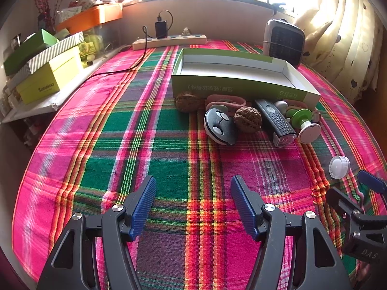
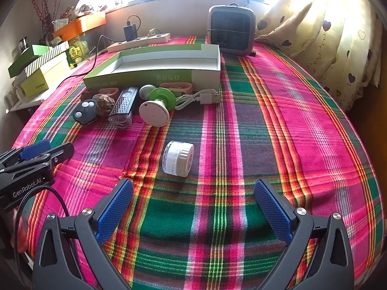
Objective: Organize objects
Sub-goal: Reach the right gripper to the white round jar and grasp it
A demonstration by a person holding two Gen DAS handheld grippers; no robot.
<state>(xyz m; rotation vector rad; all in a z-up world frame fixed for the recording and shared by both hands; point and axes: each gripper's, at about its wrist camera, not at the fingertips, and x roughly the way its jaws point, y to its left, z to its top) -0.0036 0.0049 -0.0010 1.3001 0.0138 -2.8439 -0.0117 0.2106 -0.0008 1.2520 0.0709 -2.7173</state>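
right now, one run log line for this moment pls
left gripper: open, empty | right gripper: open, empty, facing white jar lying alone | green box: empty | small items clustered before box

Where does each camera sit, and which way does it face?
Left wrist: on the left gripper, facing the green box; its blue fingers show, with the right gripper beside.
Right wrist: on the right gripper, facing the white jar; the left gripper shows.
Shared: box, jar, heater, plaid cloth.
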